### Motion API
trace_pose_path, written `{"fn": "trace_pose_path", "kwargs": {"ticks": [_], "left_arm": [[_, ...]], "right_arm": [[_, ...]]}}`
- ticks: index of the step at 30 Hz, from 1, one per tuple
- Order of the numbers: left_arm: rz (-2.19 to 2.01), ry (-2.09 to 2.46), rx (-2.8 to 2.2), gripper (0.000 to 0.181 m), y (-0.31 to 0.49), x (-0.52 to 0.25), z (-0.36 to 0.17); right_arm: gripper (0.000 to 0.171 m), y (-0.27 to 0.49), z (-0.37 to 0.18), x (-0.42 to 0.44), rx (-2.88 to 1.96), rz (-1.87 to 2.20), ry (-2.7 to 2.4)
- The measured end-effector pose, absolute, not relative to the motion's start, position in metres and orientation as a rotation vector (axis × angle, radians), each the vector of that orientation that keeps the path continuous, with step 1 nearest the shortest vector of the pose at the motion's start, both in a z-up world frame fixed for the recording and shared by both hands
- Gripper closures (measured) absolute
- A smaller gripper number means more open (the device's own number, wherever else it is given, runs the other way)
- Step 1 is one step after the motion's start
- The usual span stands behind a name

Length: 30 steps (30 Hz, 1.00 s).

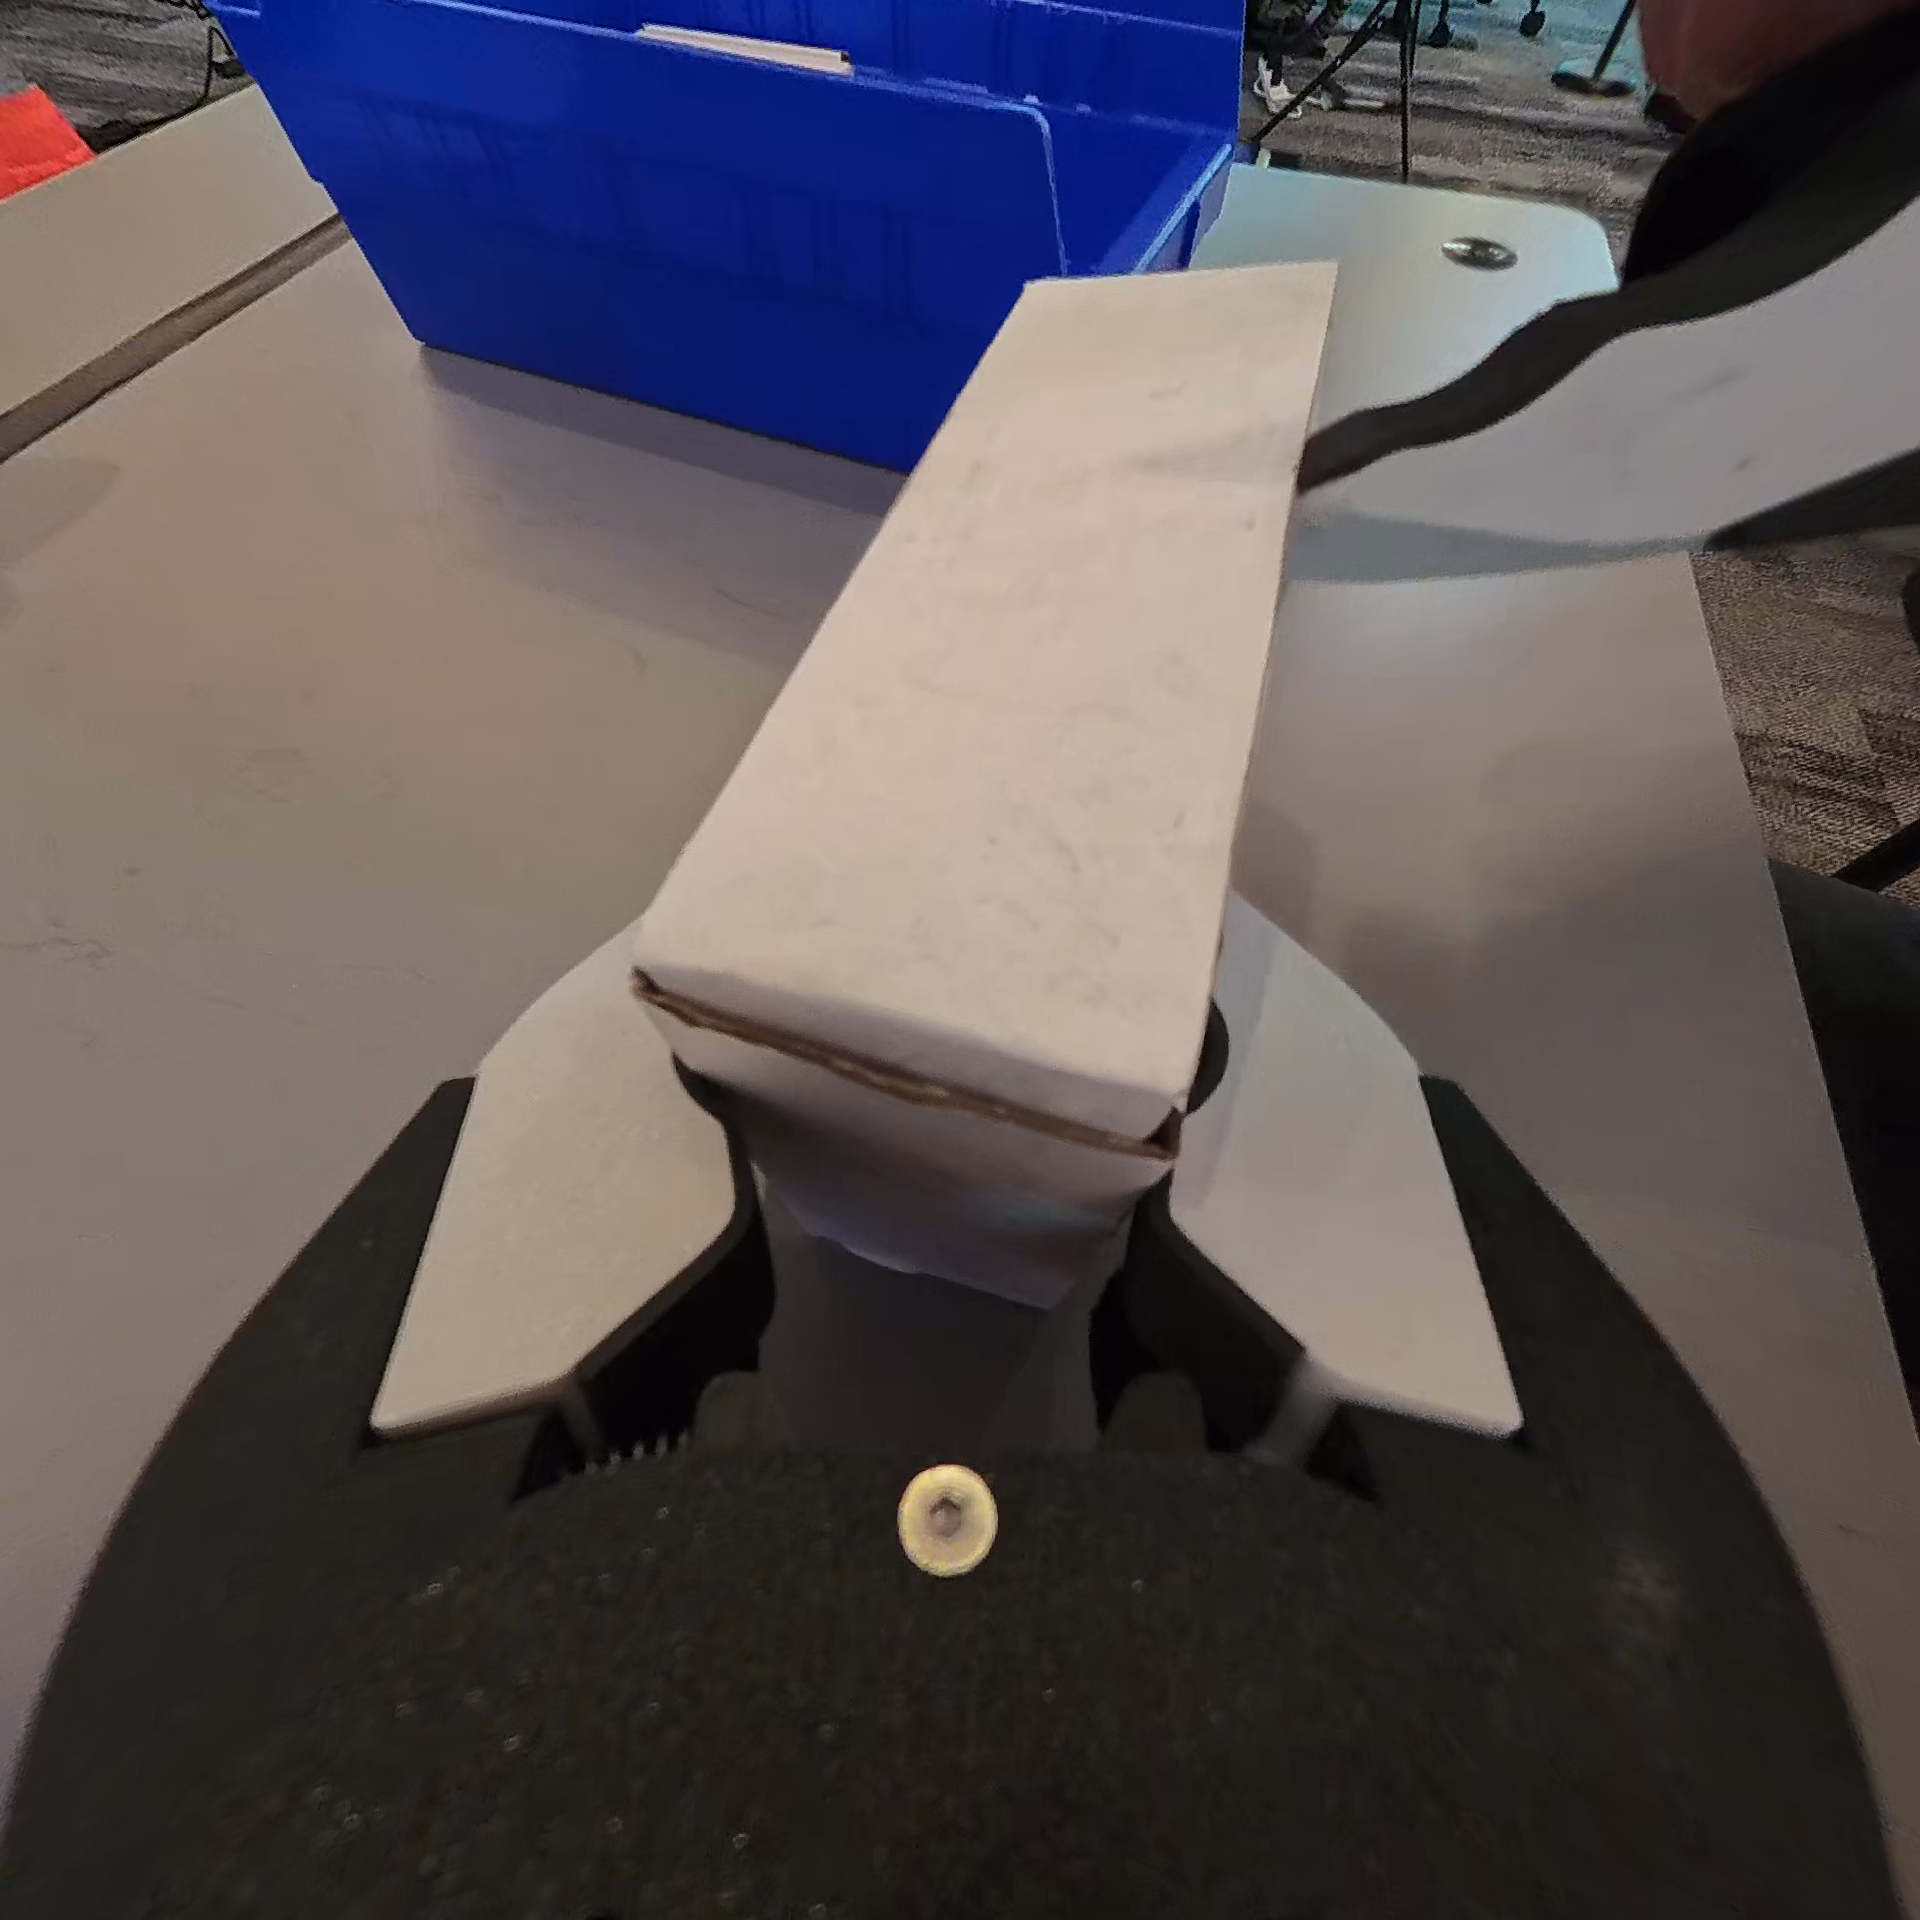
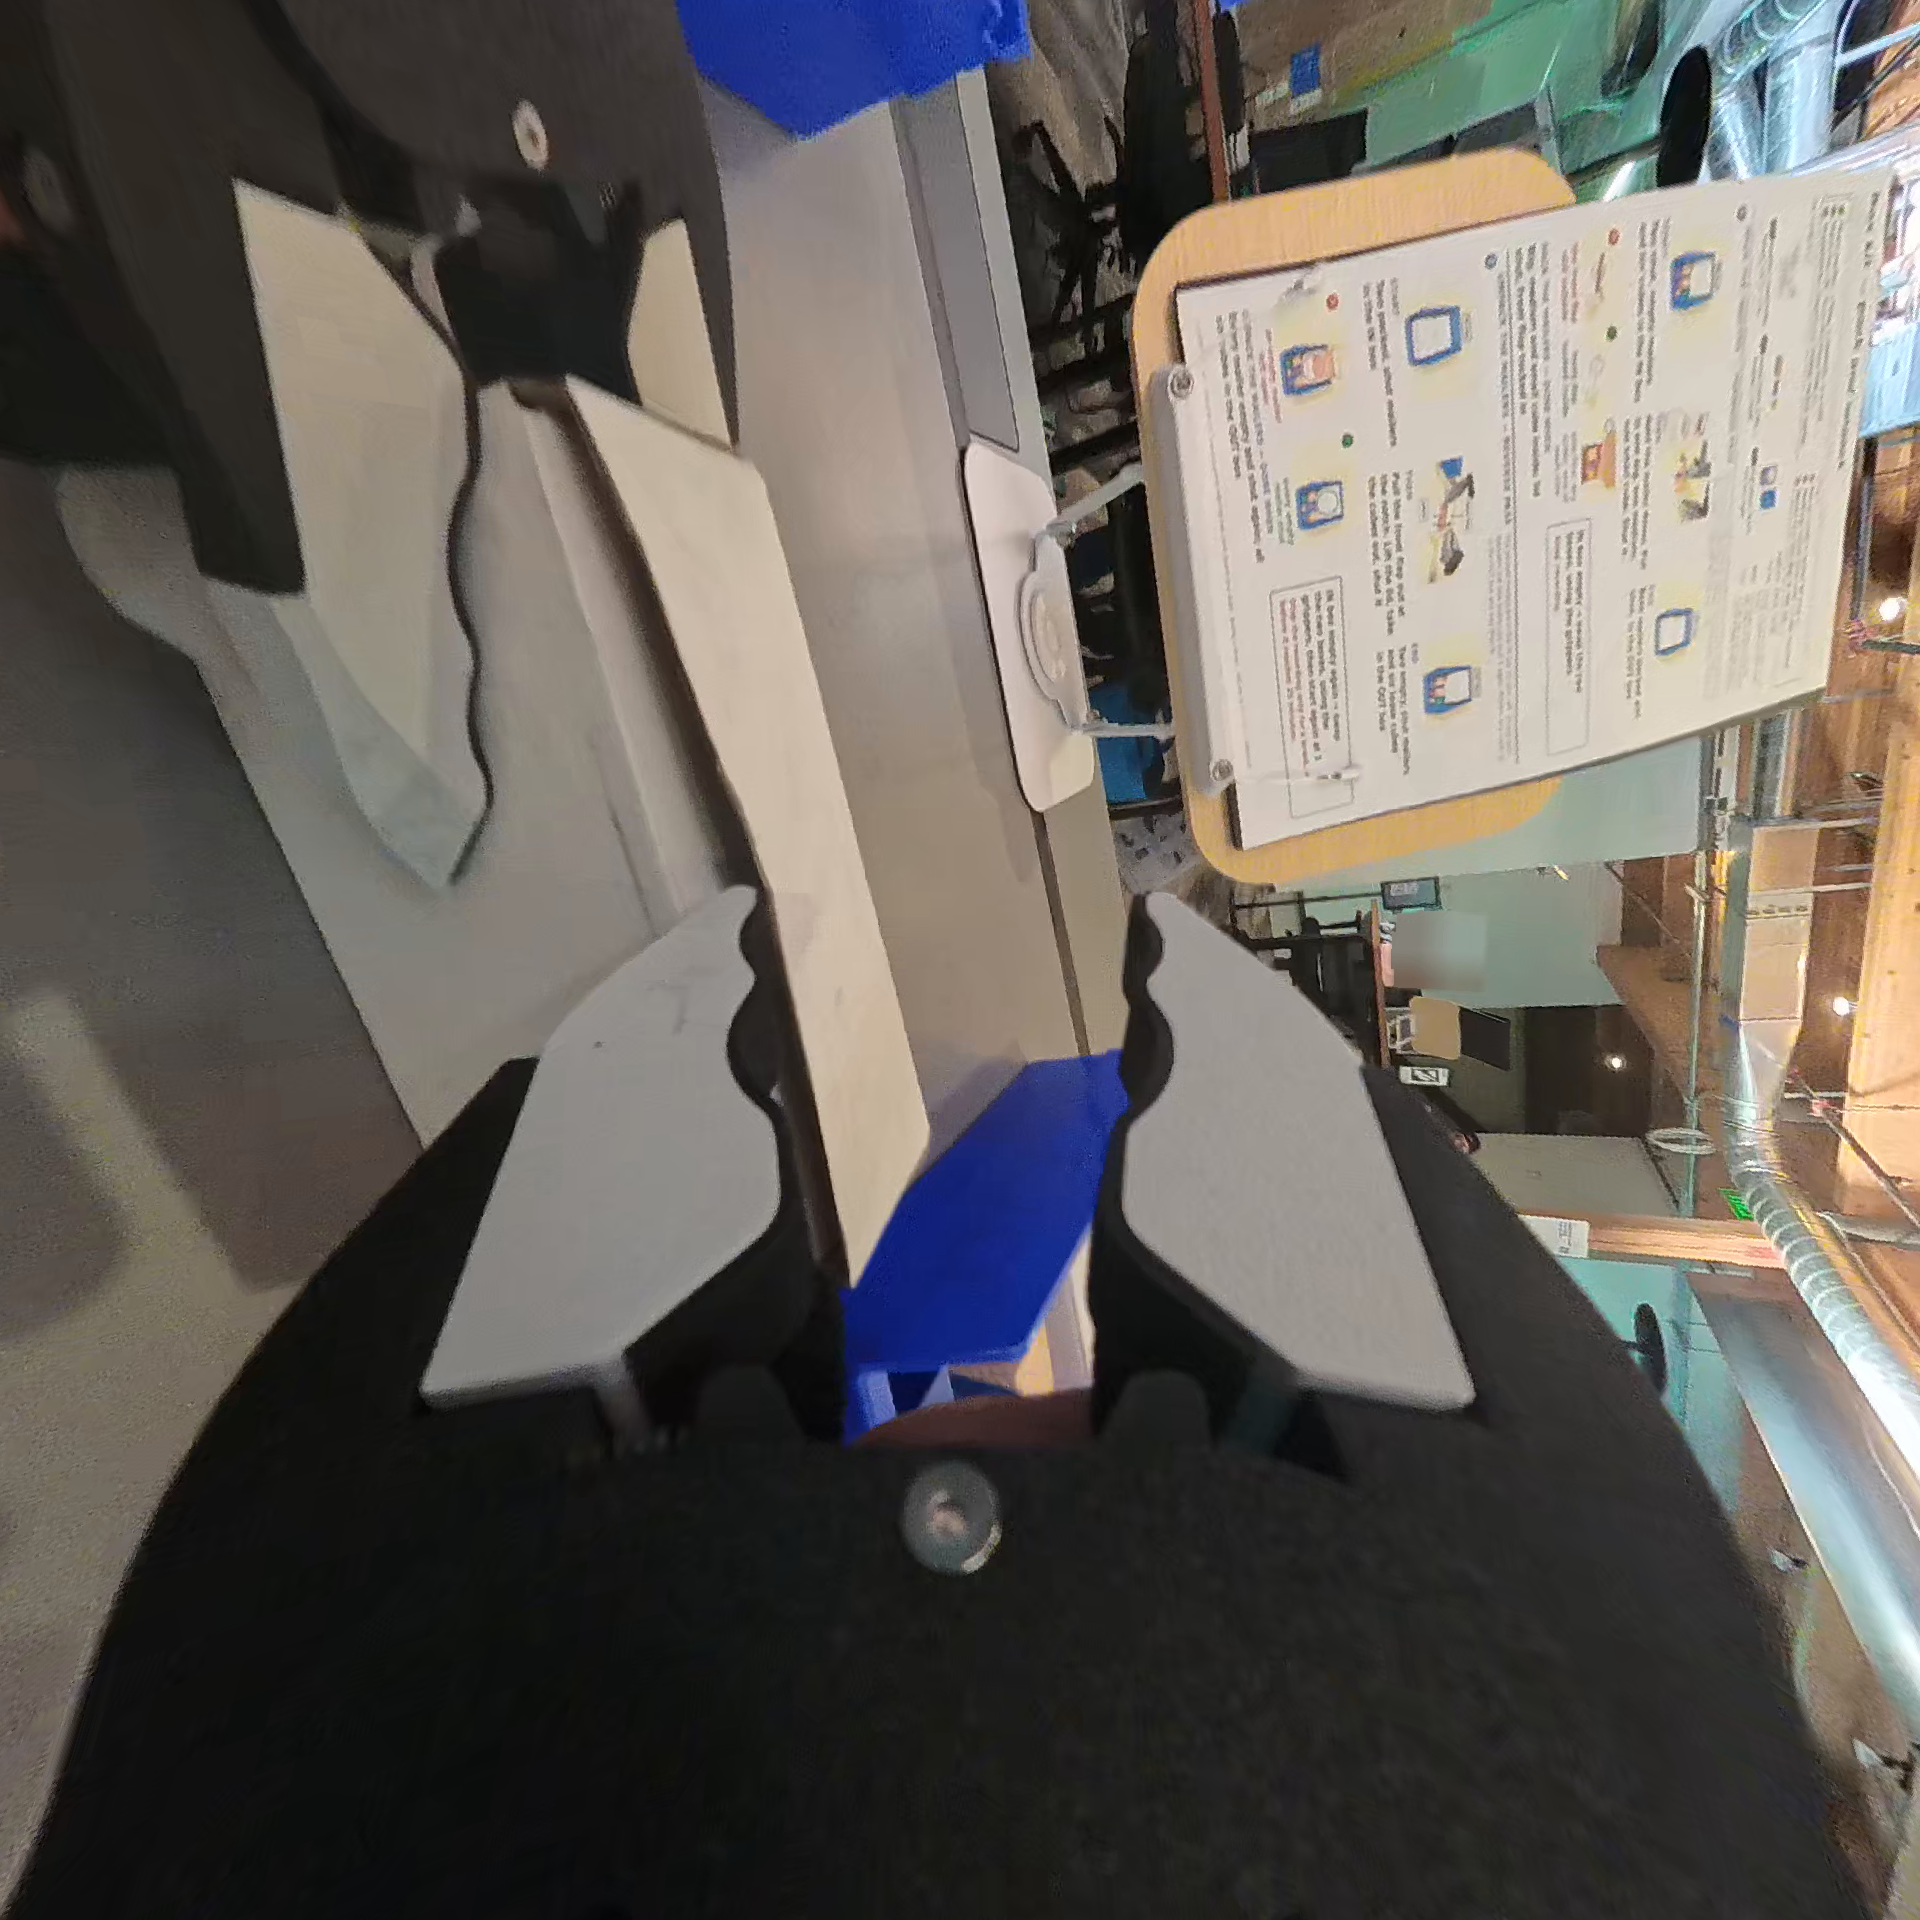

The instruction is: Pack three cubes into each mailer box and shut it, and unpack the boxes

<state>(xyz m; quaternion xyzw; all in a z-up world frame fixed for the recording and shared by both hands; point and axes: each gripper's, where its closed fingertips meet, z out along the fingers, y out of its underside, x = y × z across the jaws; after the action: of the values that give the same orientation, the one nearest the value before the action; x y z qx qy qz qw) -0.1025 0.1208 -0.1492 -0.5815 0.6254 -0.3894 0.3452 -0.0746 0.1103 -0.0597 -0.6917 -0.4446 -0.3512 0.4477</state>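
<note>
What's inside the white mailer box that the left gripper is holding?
Cannot tell: the mailer box is shut, its flap tucked in at the near end, so any cubes are hidden. The left gripper clamps that near end. Behind it stands a blue bin.

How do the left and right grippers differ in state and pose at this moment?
The left gripper is shut on the near end of the closed white mailer box; the right gripper is open and holds nothing. The left gripper is level over the grey table; the right gripper is rolled sideways, with the box beside its left finger. Both have grey fingers on black bodies.
</note>
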Motion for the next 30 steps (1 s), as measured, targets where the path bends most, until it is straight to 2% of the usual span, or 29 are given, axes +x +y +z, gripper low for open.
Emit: {"fn": "trace_pose_path", "kwargs": {"ticks": [16, 20, 30], "left_arm": [[-0.968, 1.628, -1.494, 0.097, 0.123, -0.102, -0.151], [-0.934, 1.607, -1.493, 0.098, 0.130, -0.104, -0.151], [-0.864, 1.630, -1.413, 0.099, 0.124, -0.101, -0.148]], "right_arm": [[0.109, 0.094, -0.060, -0.011, -1.786, -0.951, -1.004], [0.128, 0.098, -0.058, -0.024, -1.708, -1.101, -1.110], [0.112, 0.133, -0.057, -0.132, -1.542, -0.933, -1.298]]}}
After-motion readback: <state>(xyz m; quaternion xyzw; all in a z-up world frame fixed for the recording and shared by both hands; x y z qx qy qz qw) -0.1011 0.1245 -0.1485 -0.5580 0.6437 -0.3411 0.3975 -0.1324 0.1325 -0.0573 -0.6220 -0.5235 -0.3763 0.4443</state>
